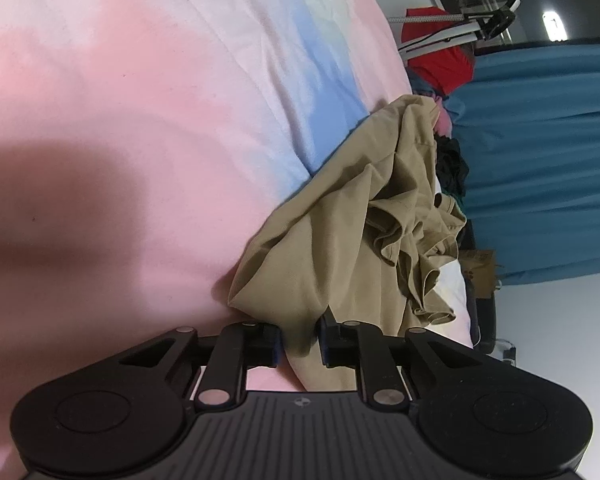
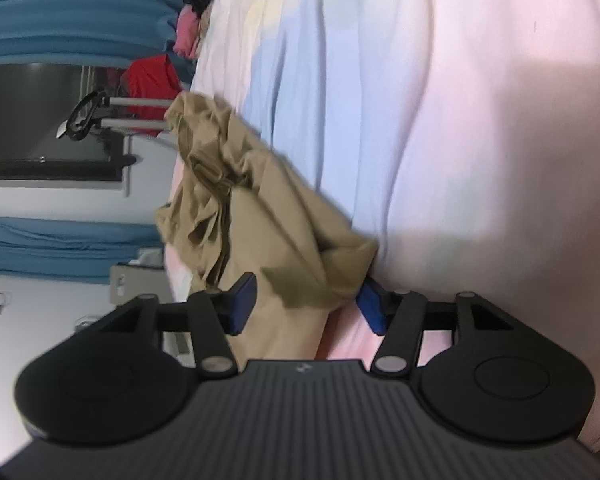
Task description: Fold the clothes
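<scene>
A crumpled khaki garment (image 1: pixel 340 240) lies on the pink, white and blue bedspread (image 1: pixel 160 100), which serves as the landmark here. In the left wrist view, bare bedspread fills the left side; the garment bunches against its right edge. The left gripper (image 1: pixel 300 342) is clenched on a fold of the khaki cloth, its jaws nearly together. Right of the garment lie a dark cloth (image 1: pixel 452 164) and a red item (image 1: pixel 440 56), then a blue curtain (image 1: pixel 548 160).

In the right wrist view, the curtain and red item sit left of the bedspread. The right gripper (image 2: pixel 306 306) stands released, jaws apart, the garment's edge loose between its blue pads (image 2: pixel 242 304).
</scene>
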